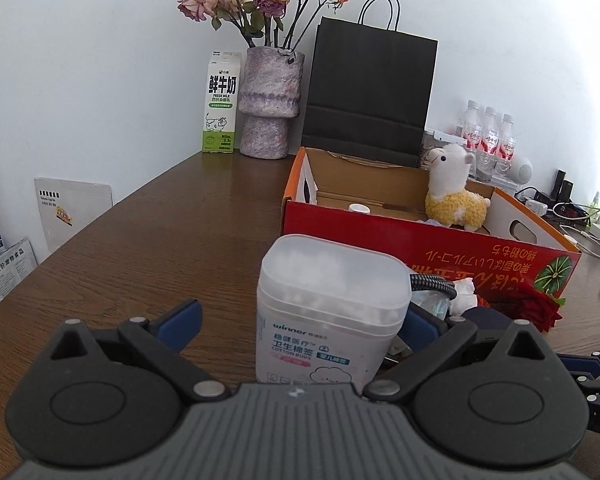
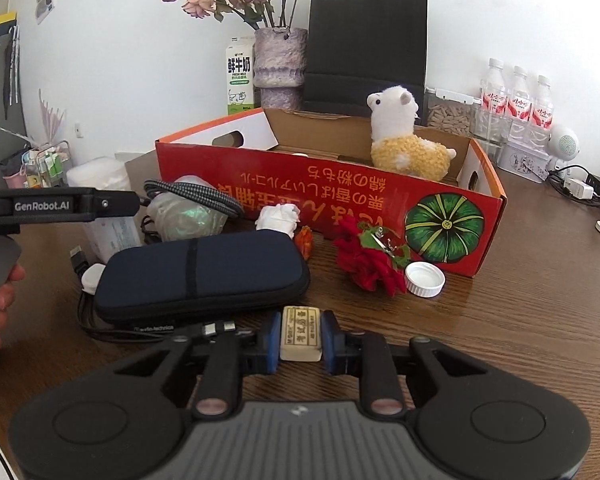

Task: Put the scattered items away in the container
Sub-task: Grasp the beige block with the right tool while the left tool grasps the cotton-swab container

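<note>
A red cardboard box [image 1: 420, 254] [image 2: 284, 188] stands on the wooden table with a plush alpaca [image 1: 456, 194] [image 2: 404, 140] inside. My left gripper [image 1: 300, 322] is open around a cotton bud tub [image 1: 328, 312] that stands between its fingers, nearer the right one. My right gripper [image 2: 301, 338] is shut on a beige eraser [image 2: 301, 332] low over the table. In front of the box lie a dark zip case [image 2: 200, 272], a red rose [image 2: 368, 256], a white cap [image 2: 425, 279], crumpled tissue [image 2: 278, 216], a cable [image 2: 196, 194] and a plastic-wrapped item [image 2: 184, 216].
A milk carton [image 1: 220, 104], a vase of dried roses [image 1: 268, 104] and a black paper bag [image 1: 370, 88] stand against the back wall. Water bottles [image 2: 516, 100], a tin and chargers with cables [image 2: 580, 188] sit at the right.
</note>
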The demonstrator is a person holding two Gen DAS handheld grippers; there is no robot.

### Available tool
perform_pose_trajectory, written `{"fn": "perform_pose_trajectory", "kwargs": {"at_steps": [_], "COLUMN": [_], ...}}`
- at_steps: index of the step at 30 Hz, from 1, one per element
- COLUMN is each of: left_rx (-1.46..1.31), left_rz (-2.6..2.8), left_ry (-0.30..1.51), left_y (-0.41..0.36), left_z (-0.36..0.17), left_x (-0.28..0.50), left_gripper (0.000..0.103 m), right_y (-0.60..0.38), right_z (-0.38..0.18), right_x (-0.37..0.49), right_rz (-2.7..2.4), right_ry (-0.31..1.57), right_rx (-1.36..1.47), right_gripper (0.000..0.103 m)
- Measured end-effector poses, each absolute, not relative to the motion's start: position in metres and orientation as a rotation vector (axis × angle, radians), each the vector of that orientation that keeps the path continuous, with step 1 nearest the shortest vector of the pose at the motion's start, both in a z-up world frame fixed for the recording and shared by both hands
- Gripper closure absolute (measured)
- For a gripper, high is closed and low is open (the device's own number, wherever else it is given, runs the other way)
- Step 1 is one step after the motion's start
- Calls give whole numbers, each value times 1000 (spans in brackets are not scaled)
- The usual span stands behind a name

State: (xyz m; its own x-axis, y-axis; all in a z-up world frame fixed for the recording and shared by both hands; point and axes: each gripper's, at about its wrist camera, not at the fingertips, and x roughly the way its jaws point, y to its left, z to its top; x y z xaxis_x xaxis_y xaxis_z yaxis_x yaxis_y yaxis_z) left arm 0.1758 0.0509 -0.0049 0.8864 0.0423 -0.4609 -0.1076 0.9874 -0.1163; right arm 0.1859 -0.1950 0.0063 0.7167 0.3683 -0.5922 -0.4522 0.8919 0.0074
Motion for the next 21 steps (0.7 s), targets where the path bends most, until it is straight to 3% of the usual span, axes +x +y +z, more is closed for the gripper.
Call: {"fn": "perform_pose_trajectory", "kwargs": {"at_steps": [6,8,9,21], "left_rx": [-146,-149,-147,-190], "left_rz": [73,55,42,76], "left_ry": [480,476,483,391], "left_y": [52,51,50,61], "left_z": [-5,-4,-5,4], "left_x": [177,177,178,157], "left_gripper": [2,18,34,35], "right_y": [-196,-196,-196,-207], "right_z": [6,6,6,10], "right_x": [185,184,184,179], "right_rz": [453,452,451,428], "right_ry": [619,615,614,566], "right_rx": [-136,-138,-137,-97], "right_gripper": [83,83,83,83]}}
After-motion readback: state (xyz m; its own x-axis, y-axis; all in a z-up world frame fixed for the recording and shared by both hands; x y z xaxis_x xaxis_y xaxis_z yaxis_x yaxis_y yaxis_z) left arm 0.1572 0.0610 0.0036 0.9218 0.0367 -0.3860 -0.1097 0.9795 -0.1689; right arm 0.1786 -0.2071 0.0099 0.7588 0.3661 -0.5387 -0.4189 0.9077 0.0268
